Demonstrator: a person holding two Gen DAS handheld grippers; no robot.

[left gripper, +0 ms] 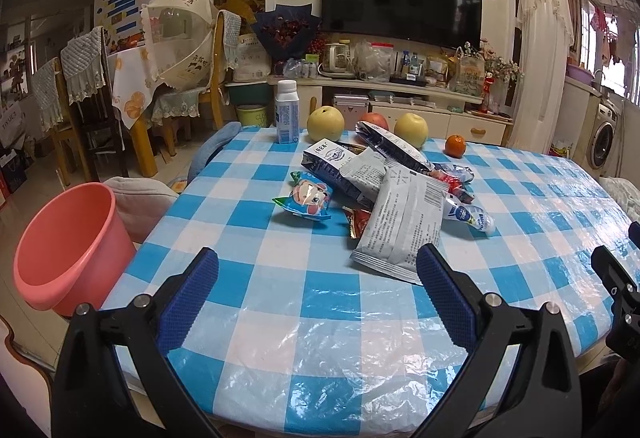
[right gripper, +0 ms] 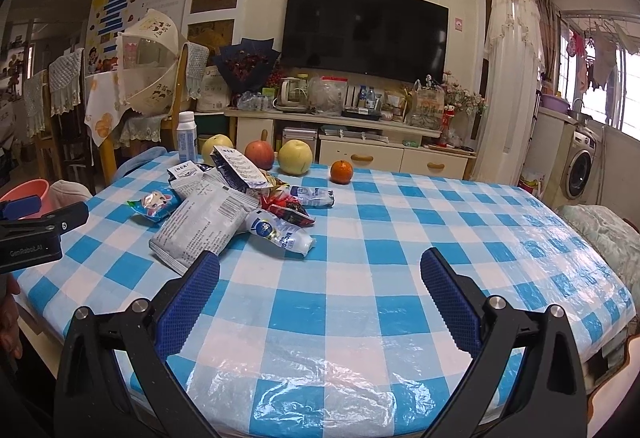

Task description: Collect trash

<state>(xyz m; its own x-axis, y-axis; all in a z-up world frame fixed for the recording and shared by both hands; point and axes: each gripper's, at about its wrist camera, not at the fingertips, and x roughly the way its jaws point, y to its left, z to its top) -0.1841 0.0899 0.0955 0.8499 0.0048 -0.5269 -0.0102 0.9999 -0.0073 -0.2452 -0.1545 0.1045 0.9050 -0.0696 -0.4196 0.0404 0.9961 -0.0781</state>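
Note:
A heap of empty snack wrappers [left gripper: 384, 190] lies mid-table on the blue-and-white checked cloth [left gripper: 304, 302]; the nearest is a large grey packet [left gripper: 404, 222], with a small cartoon packet [left gripper: 310, 200] to its left. The same heap [right gripper: 224, 206] shows in the right wrist view at the left, with a white-blue crushed pouch [right gripper: 280, 232] beside it. A pink bin [left gripper: 68, 250] stands off the table's left edge. My left gripper [left gripper: 318, 266] is open just short of the grey packet. My right gripper [right gripper: 320, 270] is open over bare cloth, right of the heap.
Along the far side of the table stand a white-blue bottle [left gripper: 287, 112], two yellow pears [left gripper: 325, 123], a red apple [right gripper: 259, 154] and an orange [left gripper: 455, 145]. Chairs [left gripper: 80, 106] and a TV cabinet [left gripper: 400, 98] lie beyond. A padded seat [left gripper: 138, 198] sits beside the bin.

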